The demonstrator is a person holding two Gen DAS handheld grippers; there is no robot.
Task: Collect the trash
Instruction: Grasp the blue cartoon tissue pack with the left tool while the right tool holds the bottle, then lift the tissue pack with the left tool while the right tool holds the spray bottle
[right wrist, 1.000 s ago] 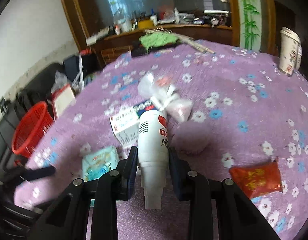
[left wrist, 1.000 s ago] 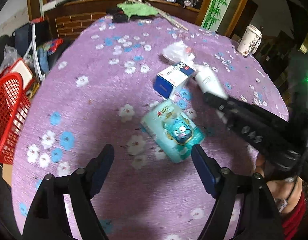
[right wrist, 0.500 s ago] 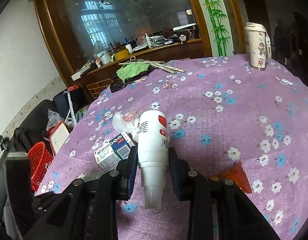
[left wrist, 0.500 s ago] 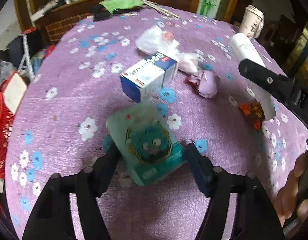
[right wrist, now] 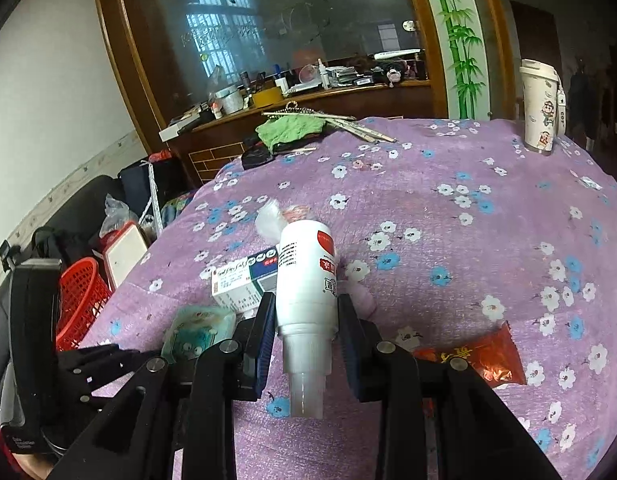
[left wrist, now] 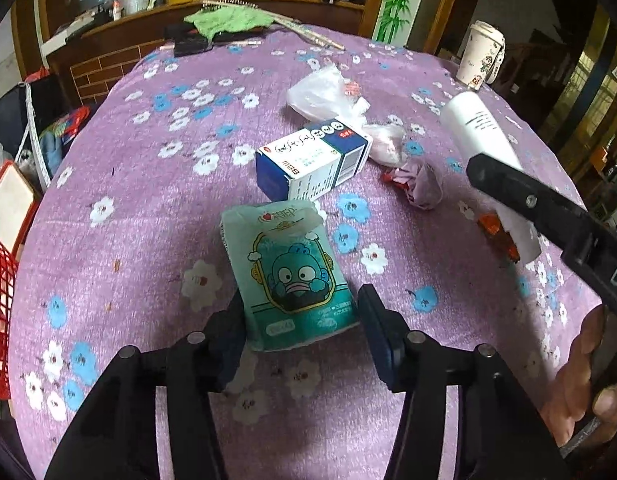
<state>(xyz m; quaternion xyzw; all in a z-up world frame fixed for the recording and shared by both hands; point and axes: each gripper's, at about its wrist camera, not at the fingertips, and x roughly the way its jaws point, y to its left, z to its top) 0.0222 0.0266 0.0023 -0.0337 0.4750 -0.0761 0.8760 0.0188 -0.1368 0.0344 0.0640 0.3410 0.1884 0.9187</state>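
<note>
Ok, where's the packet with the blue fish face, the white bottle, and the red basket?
tissue packet (left wrist: 292, 272): left wrist view, on the cartoon face.
white bottle (right wrist: 306, 280): right wrist view, mid-body, between the fingers.
red basket (right wrist: 82, 292): right wrist view, on its mesh wall.

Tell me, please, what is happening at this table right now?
A person is clearing trash off a purple flowered tablecloth with two handheld grippers. The right gripper is shut on a white bottle, held above the table. The left gripper is open, its fingers on either side of a teal tissue pack that lies on the cloth. A blue-and-white box, a plastic bag and a red wrapper remain.
</note>
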